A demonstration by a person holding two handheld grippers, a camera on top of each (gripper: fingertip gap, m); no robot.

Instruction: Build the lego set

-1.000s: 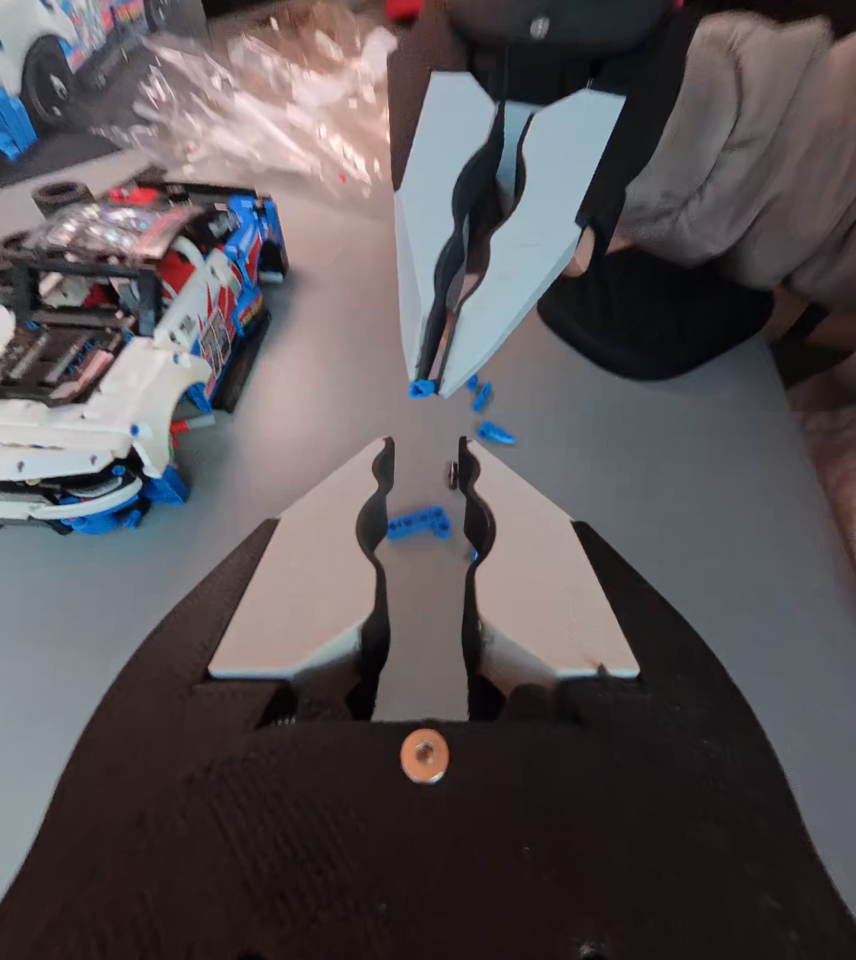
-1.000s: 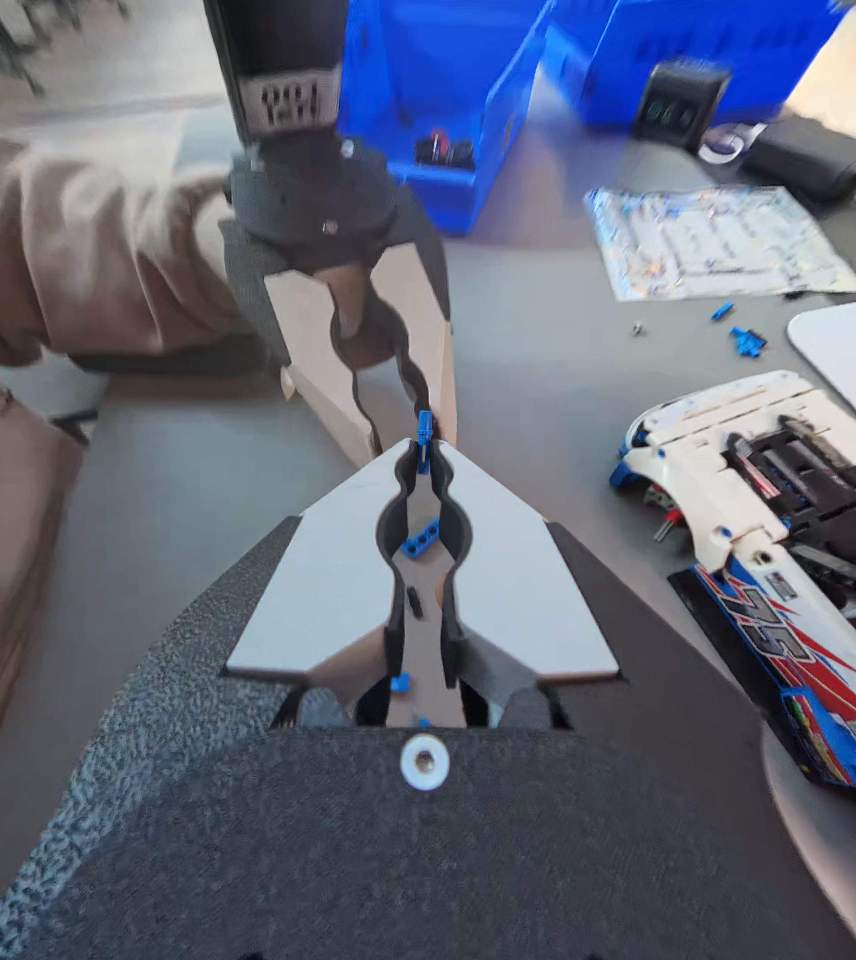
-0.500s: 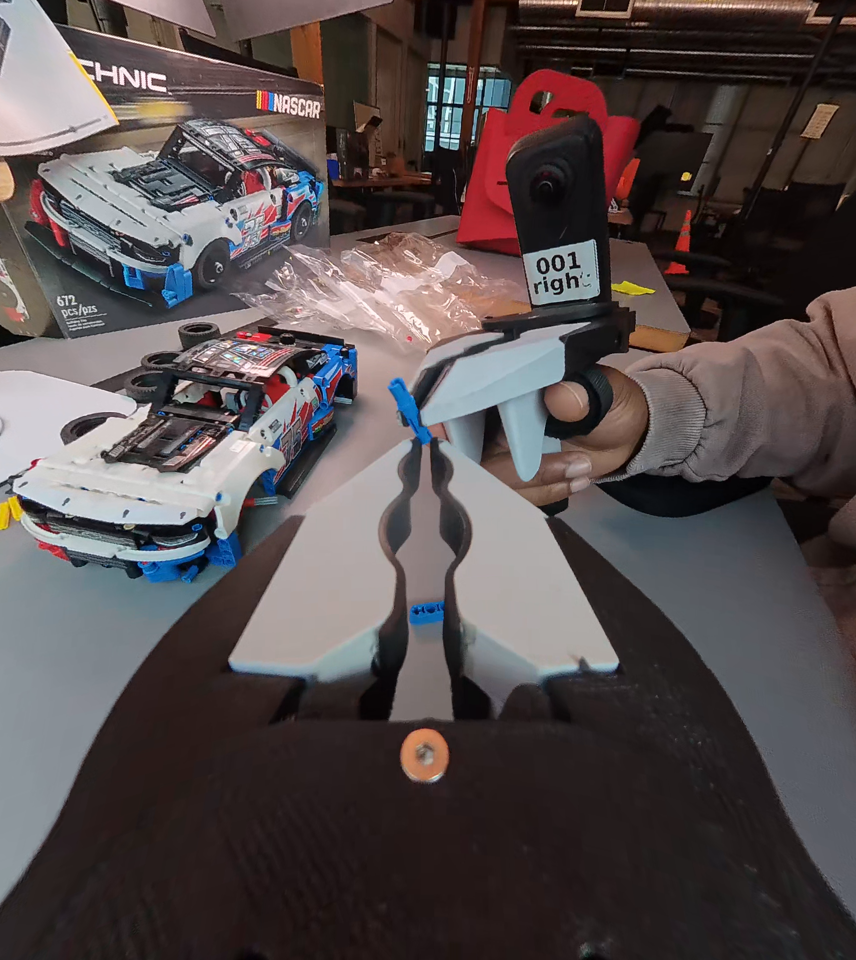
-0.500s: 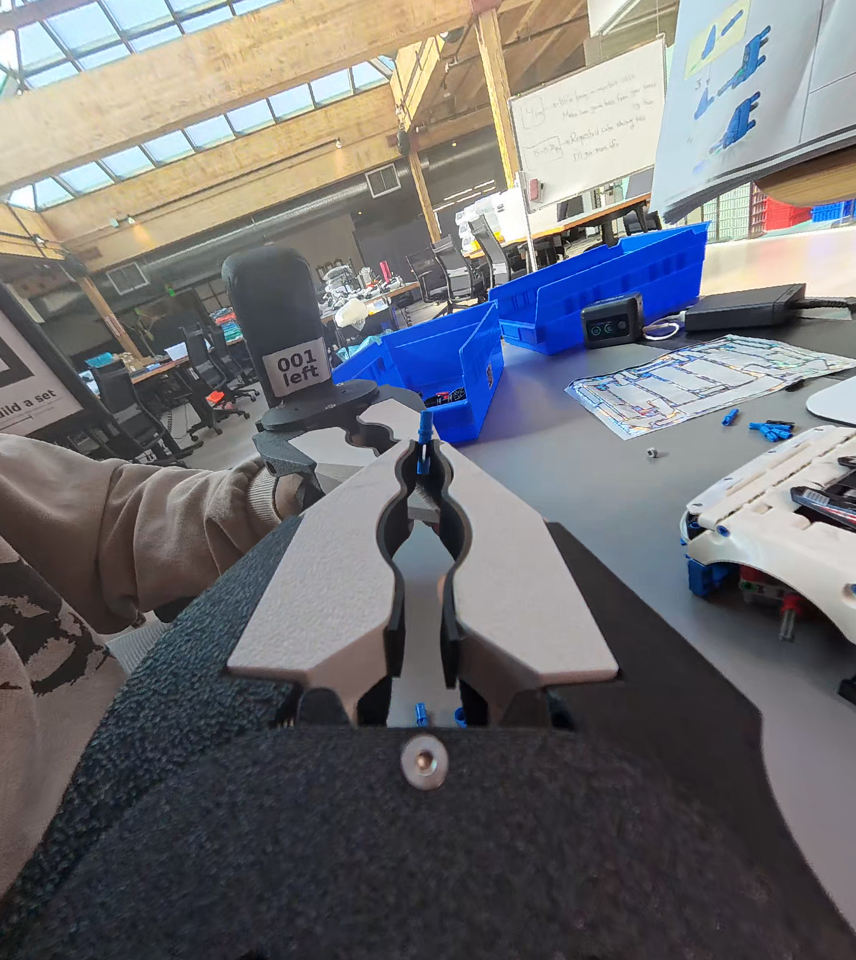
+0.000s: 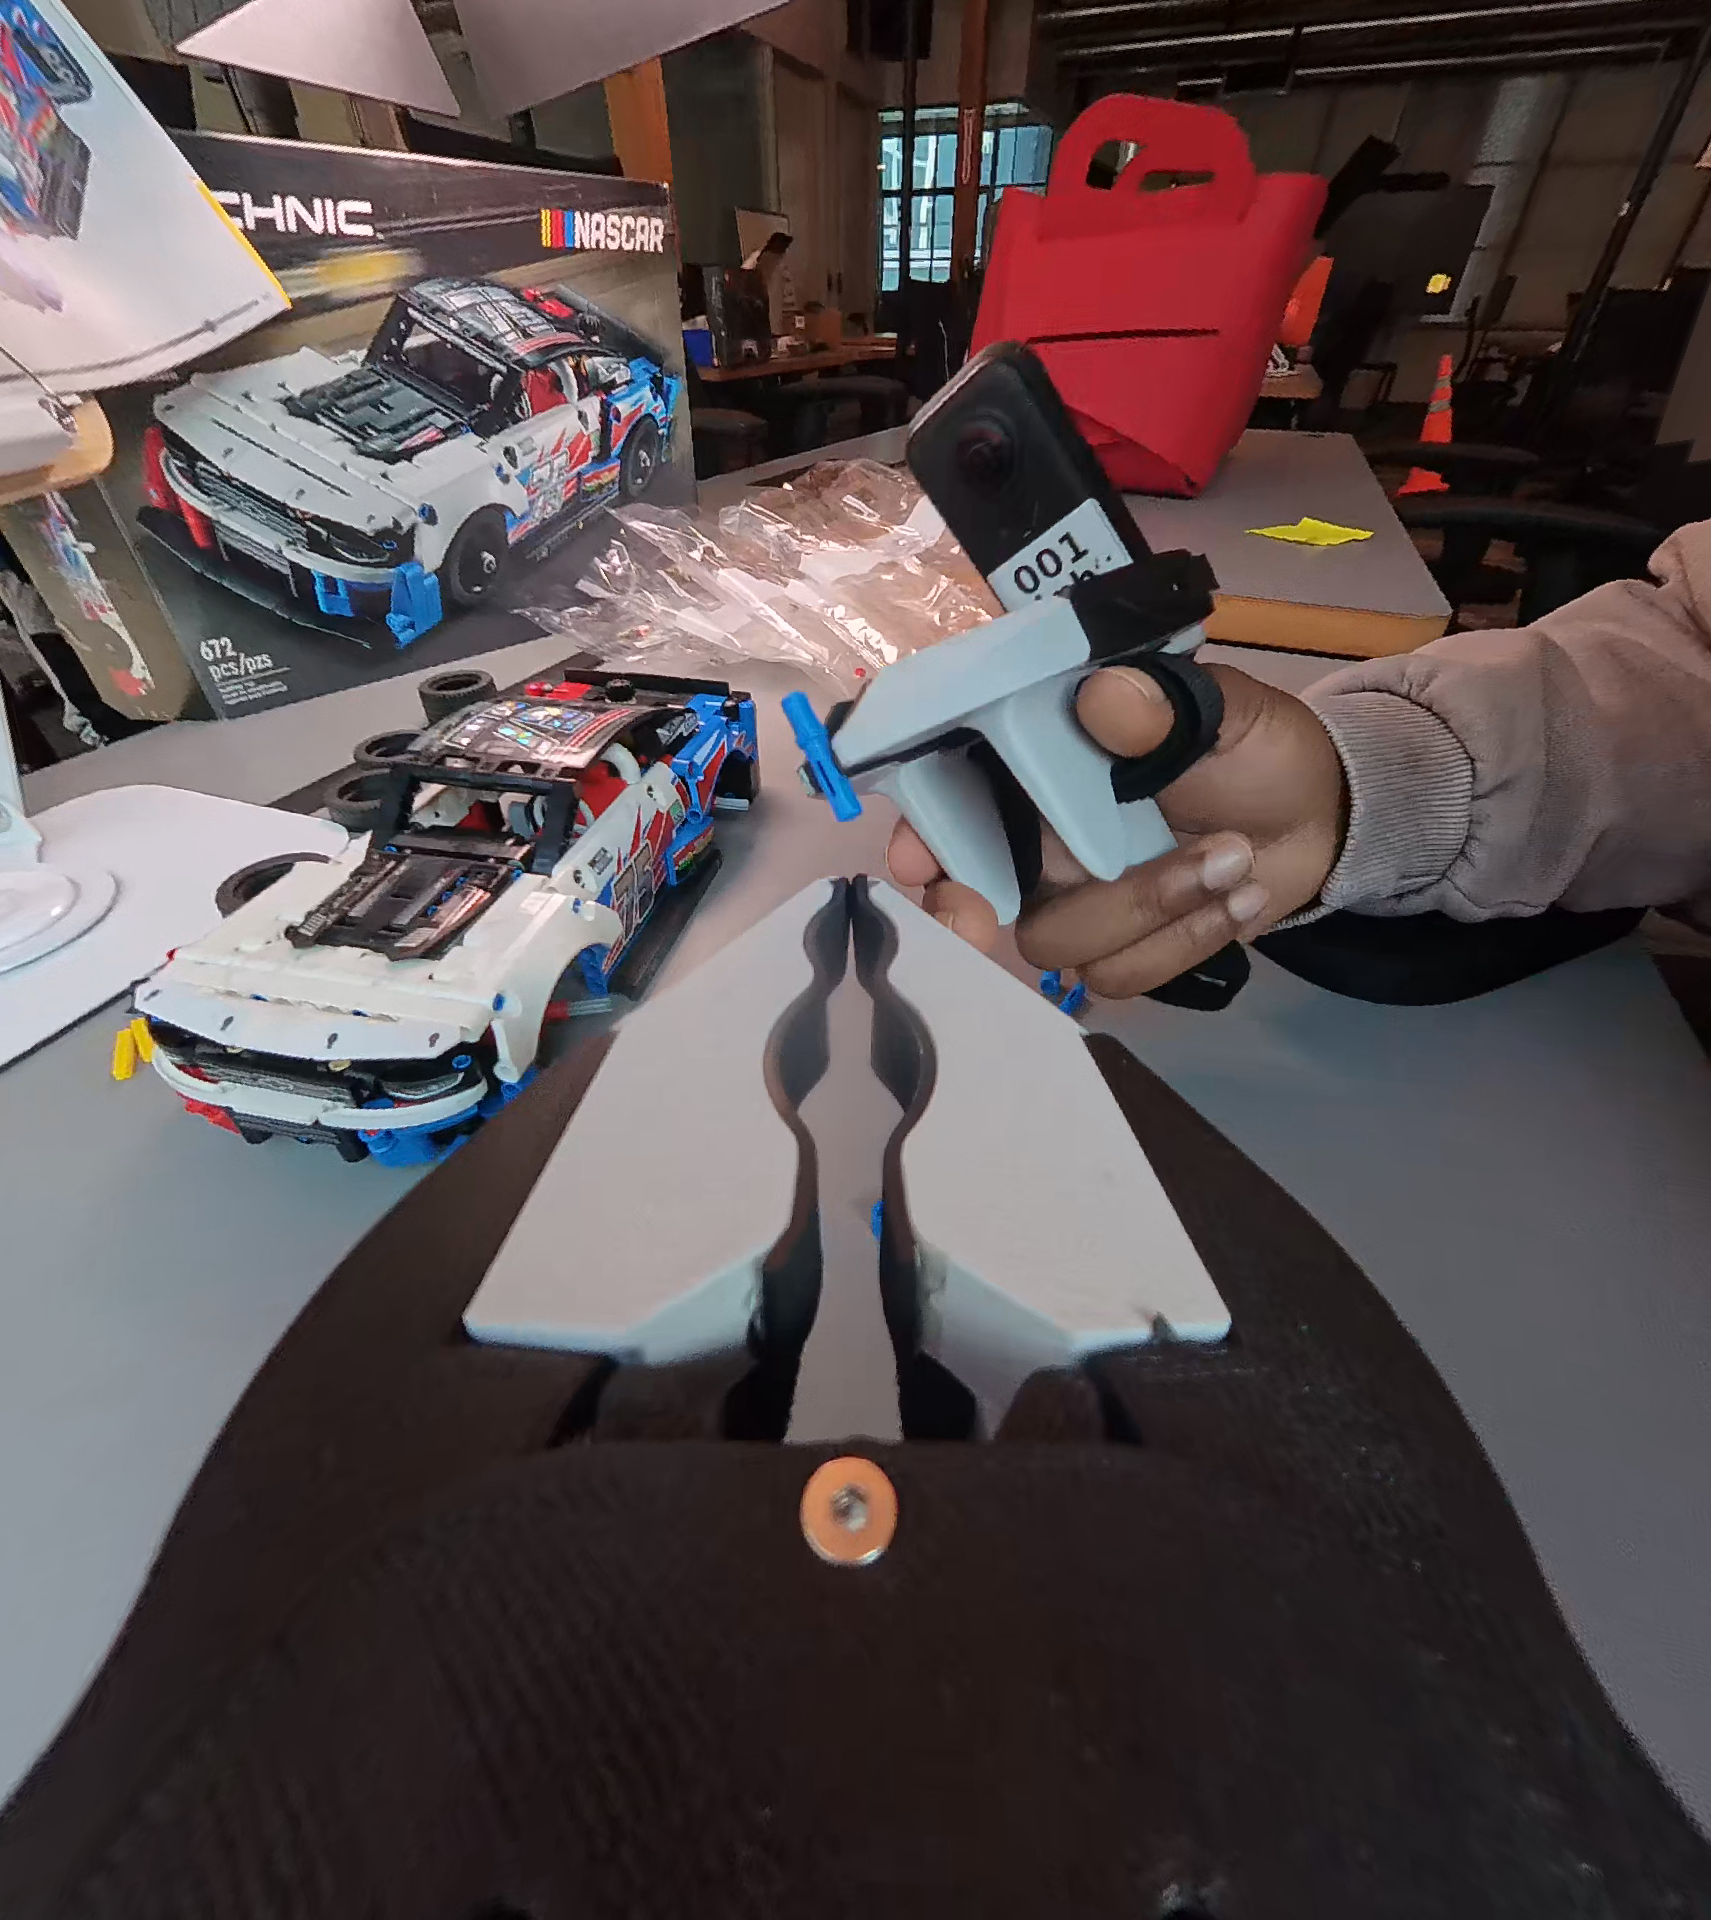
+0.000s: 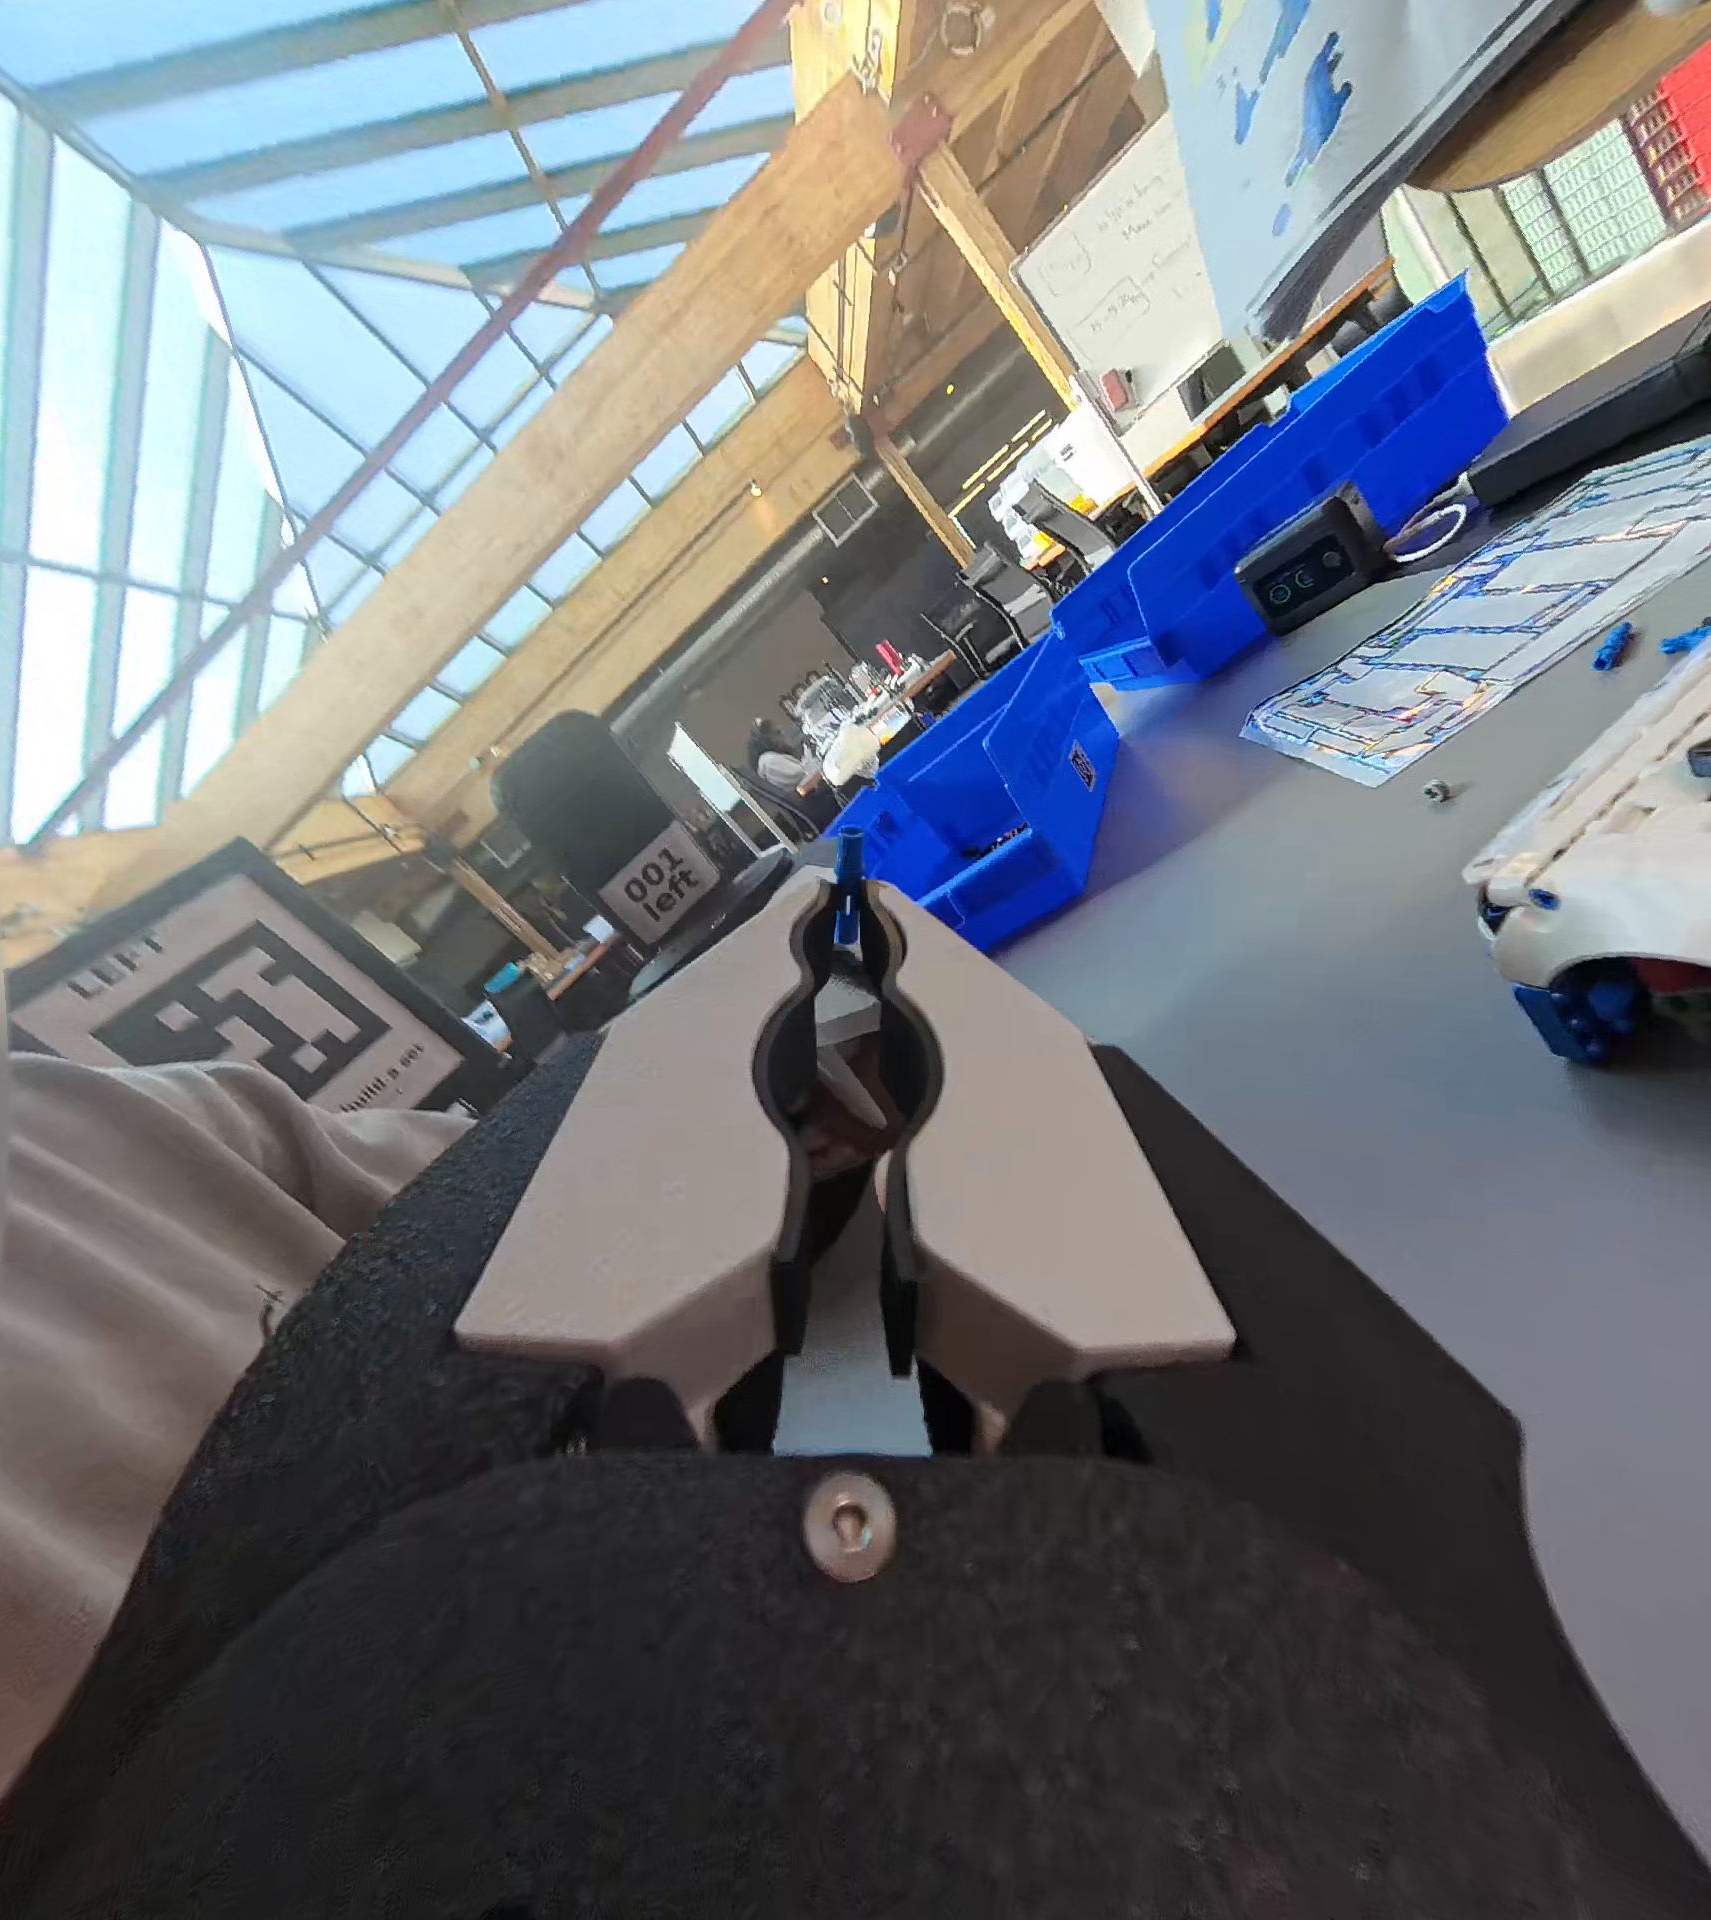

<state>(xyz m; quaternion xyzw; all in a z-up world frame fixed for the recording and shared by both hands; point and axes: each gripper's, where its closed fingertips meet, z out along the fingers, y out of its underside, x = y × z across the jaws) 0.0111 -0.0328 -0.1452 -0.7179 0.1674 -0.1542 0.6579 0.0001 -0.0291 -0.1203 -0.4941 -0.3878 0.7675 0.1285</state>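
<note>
Right gripper (image 6: pixel 849 902) fingers clamp a blue axle pin (image 5: pixel 821 755); left gripper (image 5: pixel 849 885) fingers closed, empty. Grey table (image 5: pixel 1350 1143) beneath. Only left wrist view shows red bag (image 5: pixel 1157 312) beyond.

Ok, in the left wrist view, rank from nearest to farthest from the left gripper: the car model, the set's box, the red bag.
From the left gripper:
1. Car model, on the table just left of the fingers.
2. Set's box, standing behind the car, far left.
3. Red bag, on another table at the back, right.
</note>
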